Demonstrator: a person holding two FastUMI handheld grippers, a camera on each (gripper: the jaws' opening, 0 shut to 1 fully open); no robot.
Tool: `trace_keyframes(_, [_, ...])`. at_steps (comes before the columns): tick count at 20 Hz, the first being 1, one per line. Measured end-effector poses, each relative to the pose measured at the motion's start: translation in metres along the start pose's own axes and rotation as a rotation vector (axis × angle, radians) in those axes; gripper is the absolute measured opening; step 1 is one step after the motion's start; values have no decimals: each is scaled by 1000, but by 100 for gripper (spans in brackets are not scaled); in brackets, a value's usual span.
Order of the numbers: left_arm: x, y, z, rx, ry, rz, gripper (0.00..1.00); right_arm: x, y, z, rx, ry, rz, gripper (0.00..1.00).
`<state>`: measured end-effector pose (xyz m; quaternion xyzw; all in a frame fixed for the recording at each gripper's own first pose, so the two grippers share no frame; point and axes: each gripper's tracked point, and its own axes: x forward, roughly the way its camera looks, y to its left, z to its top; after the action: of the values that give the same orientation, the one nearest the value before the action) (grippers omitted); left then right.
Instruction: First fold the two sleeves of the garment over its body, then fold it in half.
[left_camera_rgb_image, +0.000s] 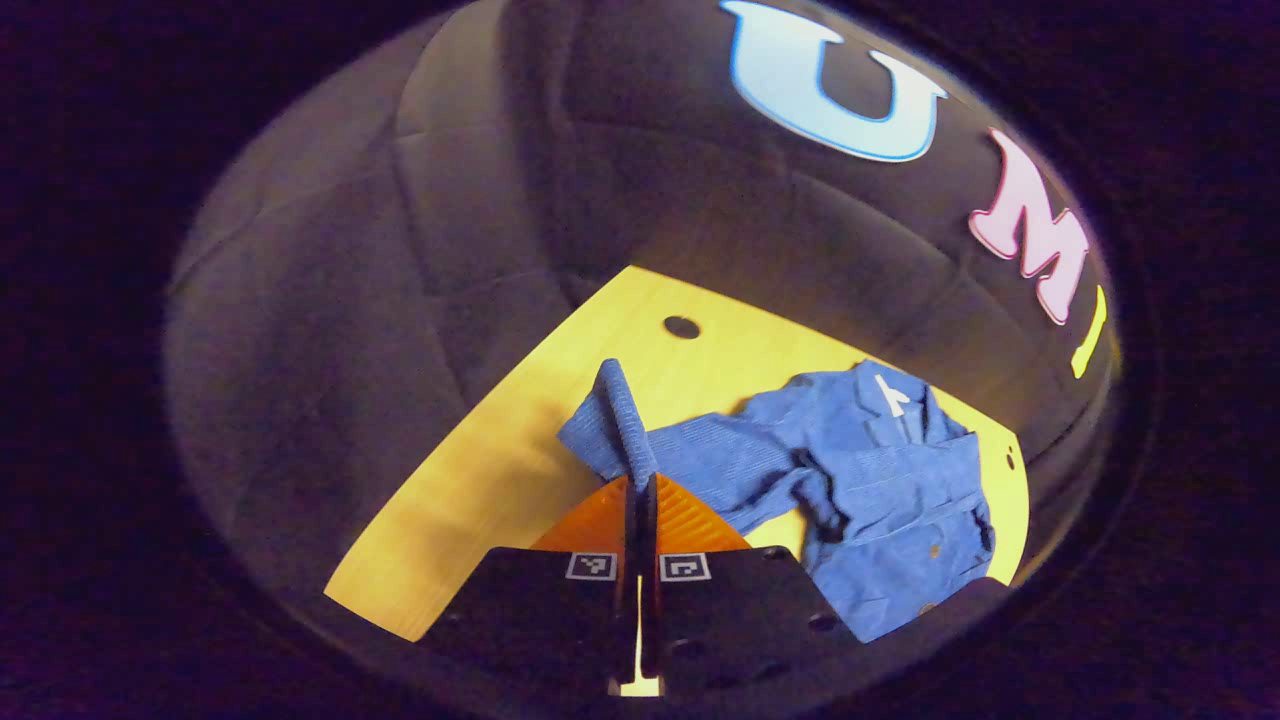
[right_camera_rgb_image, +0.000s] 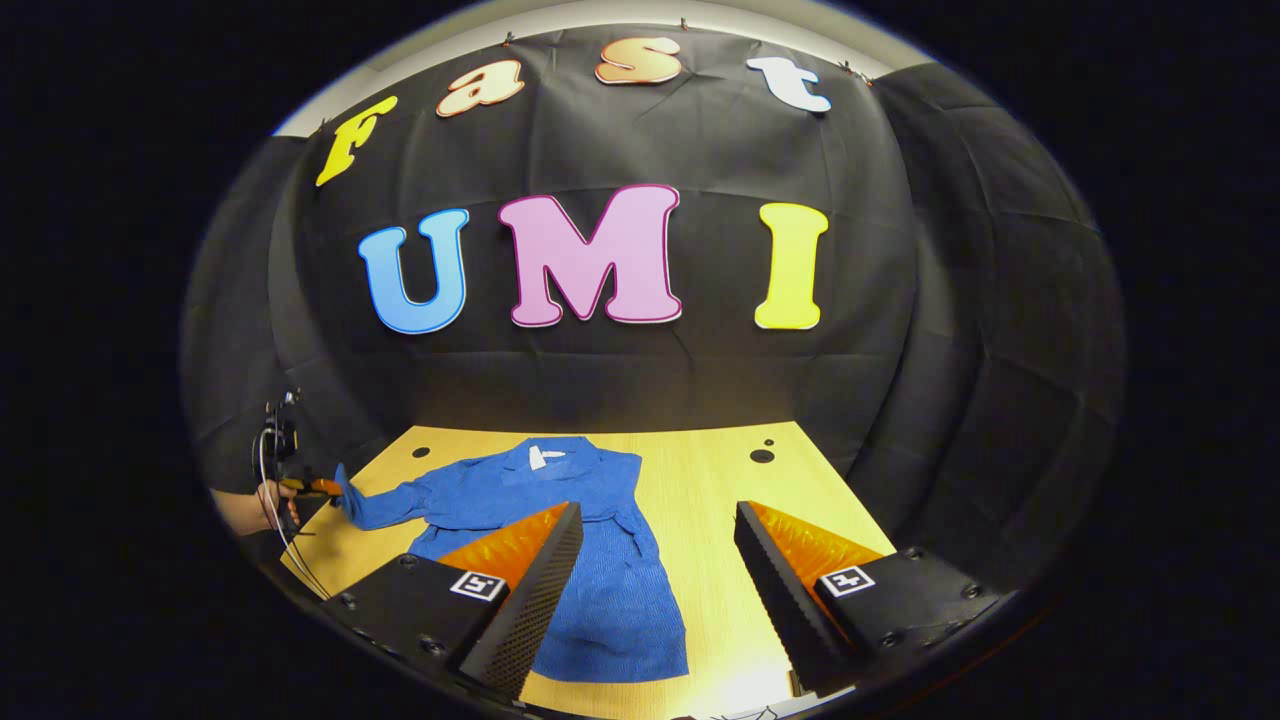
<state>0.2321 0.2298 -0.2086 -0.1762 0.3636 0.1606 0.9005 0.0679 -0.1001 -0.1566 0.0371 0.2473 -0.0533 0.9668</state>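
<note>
Left sleeve clamped in the left gripper; right gripper held wide apart above the table.

I found the pale yellow wooden table (right_camera_rgb_image: 720, 500) bearing the blue corduroy button-front garment (right_camera_rgb_image: 600, 560), laid flat with its collar toward the black cloth wall and its hem toward me. The garment's body lay between and beyond my right gripper (right_camera_rgb_image: 655, 540), whose fingers stood well apart with nothing between them. The left sleeve (left_camera_rgb_image: 640, 440) stretched outward to the table's edge. My left gripper (left_camera_rgb_image: 640, 485) had its fingers pressed together on that sleeve's cuff, the cloth standing up beyond the tips. In the right gripper view, a hand (right_camera_rgb_image: 265, 505) held that left gripper at the table's left edge.
</note>
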Motion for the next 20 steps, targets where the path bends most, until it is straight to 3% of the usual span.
trace_keyframes(4, [-2,-161,27,98,-56,-235,0,23,-17,-3,42,6,-4,97])
trace_keyframes(7, [2,-267,12,194,-23,-407,0,33,-34,-8,15,6,-25,97])
trace_keyframes(9, [11,-321,3,222,19,-474,0,40,-47,-22,-21,27,-40,97])
trace_keyframes(11, [24,-359,1,248,24,-482,0,40,-56,-38,-13,63,-37,97])
trace_keyframes(13, [34,-405,-14,270,47,-518,14,44,-58,-52,7,98,-32,97])
trace_keyframes(16, [39,-428,-20,289,43,-527,85,53,-68,-82,-4,156,-43,97])
trace_keyframes(20, [14,-383,-37,292,46,-490,85,54,-57,-138,56,310,-5,98])
